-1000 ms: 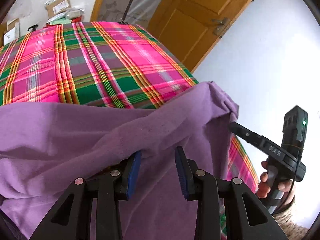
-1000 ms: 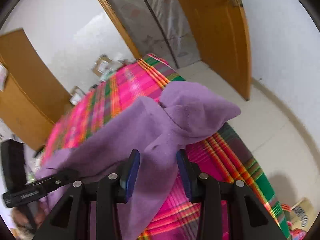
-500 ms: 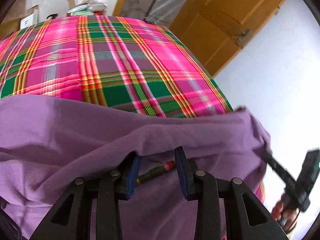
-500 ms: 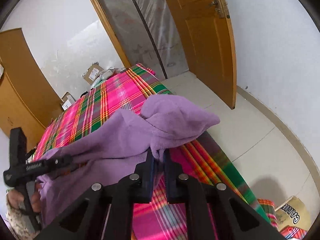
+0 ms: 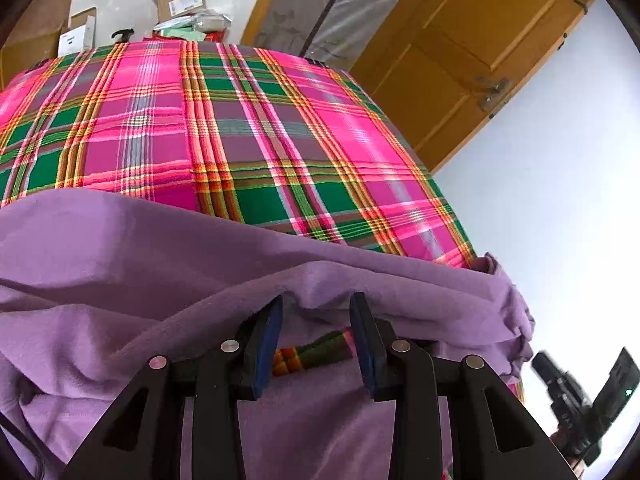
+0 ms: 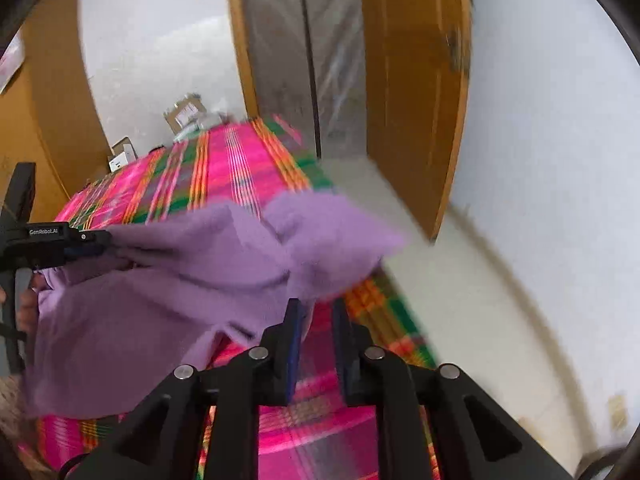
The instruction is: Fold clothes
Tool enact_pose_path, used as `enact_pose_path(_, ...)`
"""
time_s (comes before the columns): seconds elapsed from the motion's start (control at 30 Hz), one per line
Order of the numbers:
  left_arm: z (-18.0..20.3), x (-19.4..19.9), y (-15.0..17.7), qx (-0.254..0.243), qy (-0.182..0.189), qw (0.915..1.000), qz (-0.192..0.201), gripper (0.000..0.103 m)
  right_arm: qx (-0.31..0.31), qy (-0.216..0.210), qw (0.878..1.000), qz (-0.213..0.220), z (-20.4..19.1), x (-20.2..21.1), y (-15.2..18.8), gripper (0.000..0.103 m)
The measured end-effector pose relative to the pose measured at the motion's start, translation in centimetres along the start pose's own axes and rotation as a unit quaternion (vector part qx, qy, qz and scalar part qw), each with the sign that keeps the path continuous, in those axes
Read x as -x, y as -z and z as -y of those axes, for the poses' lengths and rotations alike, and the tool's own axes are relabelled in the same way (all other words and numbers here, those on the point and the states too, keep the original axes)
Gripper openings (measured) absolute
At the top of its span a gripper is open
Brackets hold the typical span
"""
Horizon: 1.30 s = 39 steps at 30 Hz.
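The left claw (image 5: 316, 312) sits level with its fingers parted, a fold of the purple garment (image 5: 140, 280) draped over their tips but not pinched. The right claw (image 6: 316, 312) is narrowed onto the garment's edge, though blur leaves the grip unclear. The garment lies across the near end of the plaid bench (image 5: 240, 120); beyond stands a wooden door (image 5: 480, 40).
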<state>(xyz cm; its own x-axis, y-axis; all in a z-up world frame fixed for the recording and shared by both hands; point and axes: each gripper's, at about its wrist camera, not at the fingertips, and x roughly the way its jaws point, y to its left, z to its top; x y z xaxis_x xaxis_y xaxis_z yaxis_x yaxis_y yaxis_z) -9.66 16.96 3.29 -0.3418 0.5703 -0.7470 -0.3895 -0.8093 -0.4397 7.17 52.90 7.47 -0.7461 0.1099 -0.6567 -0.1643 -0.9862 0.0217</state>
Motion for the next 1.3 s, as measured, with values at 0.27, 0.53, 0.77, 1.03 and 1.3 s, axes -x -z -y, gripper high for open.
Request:
enact_pose_path(0.27, 1.8, 0.9, 1.0, -0.035, 0.012, 0.9993, -0.002, 0.036, 0.134, -0.033, 0.99, -0.033, -3.4, -3.6, -2.0, 0.033)
enact_pose_path(0.53, 1.7, -0.3, 1.6, -0.046, 0.005, 0.9986, -0.024, 0.036, 0.141, -0.008, 0.989, -0.035, -2.5, -5.2, -4.0, 0.0)
enact_pose_path(0.77, 1.3, -1.1, 2.1, -0.042, 0.005, 0.9984, -0.038, 0.036, 0.114, -0.009, 0.993, -0.009, -0.2, -4.8, -6.8, 0.0)
enact_pose_path(1.03, 2.6, -1.2, 2.8, -0.06, 0.023, 0.9972, -0.039, 0.036, 0.197, -0.049, 0.977, -0.057, -2.7, -5.5, -3.4, 0.025)
enact_pose_path(1.3, 6.0, -2.8, 5.0, -0.123, 0.056, 0.9883, -0.07, 0.036, 0.194, -0.033, 0.978, -0.068, -2.2, -6.6, -3.6, 0.004)
